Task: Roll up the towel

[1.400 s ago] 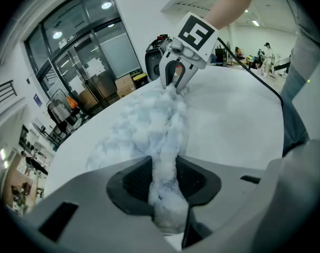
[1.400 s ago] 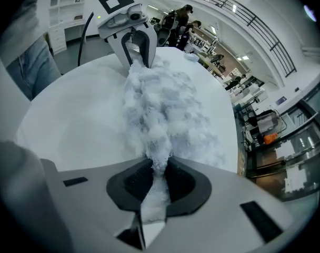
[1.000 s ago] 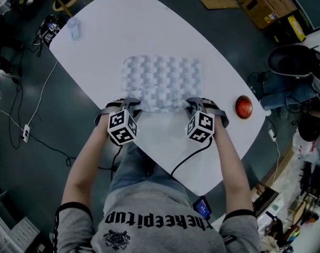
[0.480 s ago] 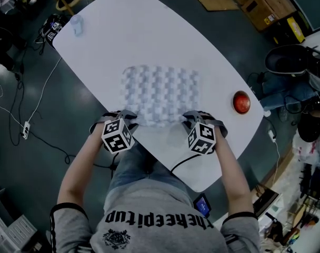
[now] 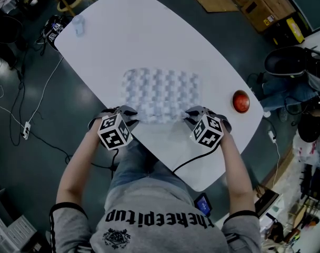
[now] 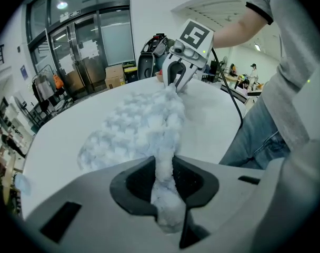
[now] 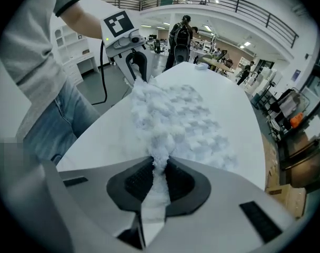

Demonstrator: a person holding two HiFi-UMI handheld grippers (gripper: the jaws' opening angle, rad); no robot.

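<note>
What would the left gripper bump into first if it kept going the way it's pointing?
The towel its jaws already pinch, then probably the white table right beneath it.

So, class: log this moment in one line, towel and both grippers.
towel: spread on table, not rolled | left gripper: shut on near-left corner | right gripper: shut on near-right corner

Your towel (image 5: pixel 161 95) on the desk's (image 5: pixel 149 36) near half
Your left gripper (image 5: pixel 129 114) and right gripper (image 5: pixel 191 115) sit at its near corners; a ball (image 5: pixel 241 102) lies toward the right edge.
</note>
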